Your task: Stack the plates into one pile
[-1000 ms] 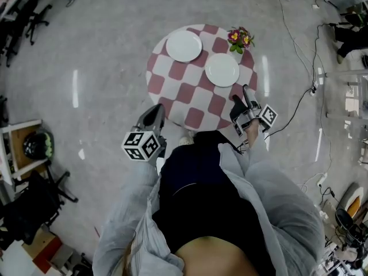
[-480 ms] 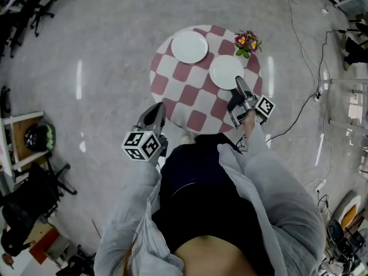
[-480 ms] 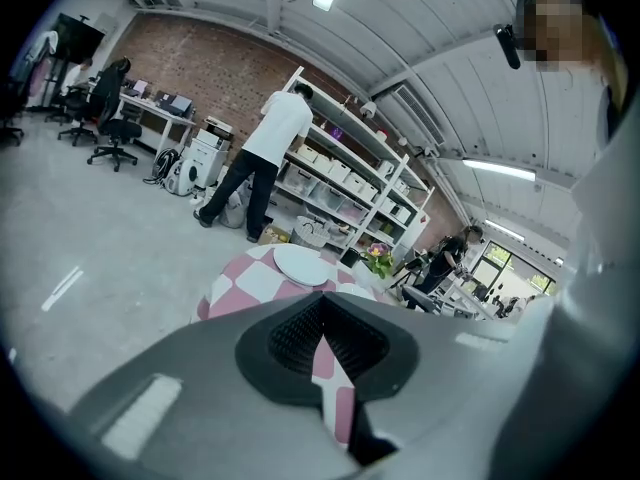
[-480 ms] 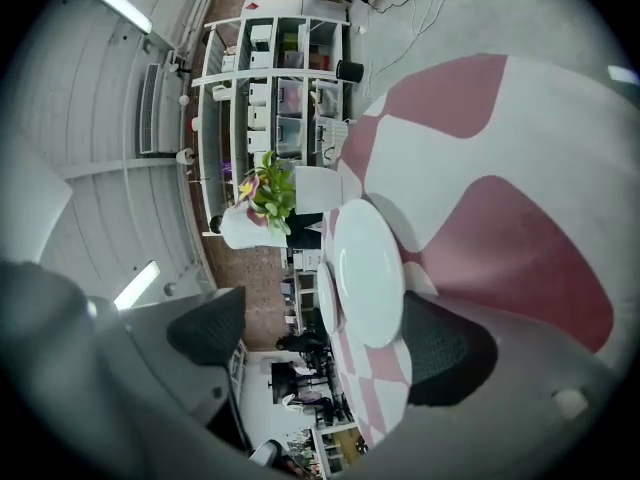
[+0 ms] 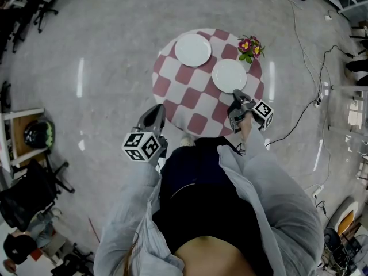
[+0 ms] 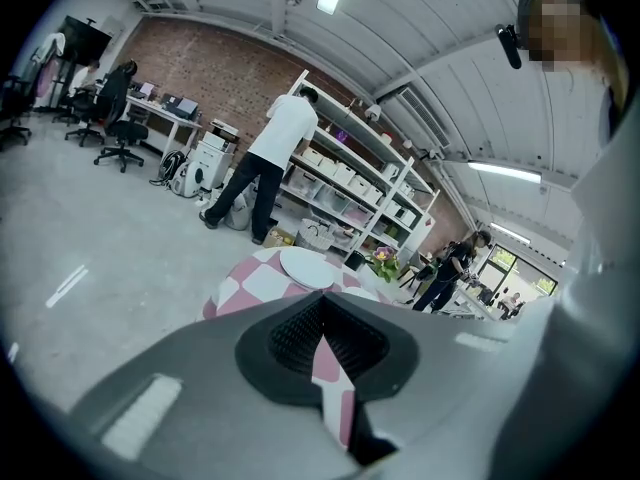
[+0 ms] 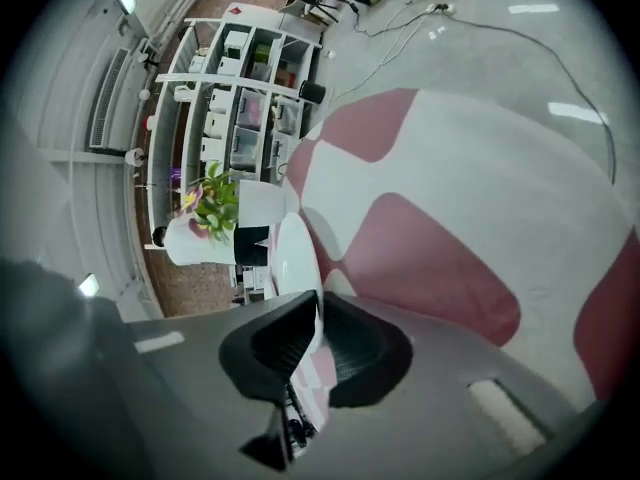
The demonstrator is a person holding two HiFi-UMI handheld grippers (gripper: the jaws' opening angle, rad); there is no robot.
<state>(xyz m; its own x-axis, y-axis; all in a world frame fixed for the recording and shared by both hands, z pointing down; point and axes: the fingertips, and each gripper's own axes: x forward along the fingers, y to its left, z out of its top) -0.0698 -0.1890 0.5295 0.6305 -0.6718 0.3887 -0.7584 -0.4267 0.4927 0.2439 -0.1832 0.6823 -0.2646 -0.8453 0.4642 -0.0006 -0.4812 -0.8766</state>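
Two white plates lie on a round red-and-white checked table (image 5: 190,96): a far plate (image 5: 192,49) and a near plate (image 5: 229,75). My right gripper (image 5: 236,94) is at the near plate's front rim. In the right gripper view its jaws have just been closing, and the thin rim of the near plate (image 7: 293,258) sits between the pads of the right gripper (image 7: 318,308). My left gripper (image 5: 155,109) hangs off the table's front left edge with its jaws together and nothing in them. The left gripper (image 6: 320,303) points toward the far plate (image 6: 306,268).
A potted flower (image 5: 250,46) stands at the table's far right edge, just behind the near plate. The flower (image 7: 205,223) also shows in the right gripper view. Cables run over the grey floor to the right. Chairs and a shelf stand at the left. A person (image 6: 262,163) works at distant shelves.
My right gripper has come forward and down to the near plate's rim, and its jaws have gone from wide open to closed on that rim. The left gripper has stayed put.
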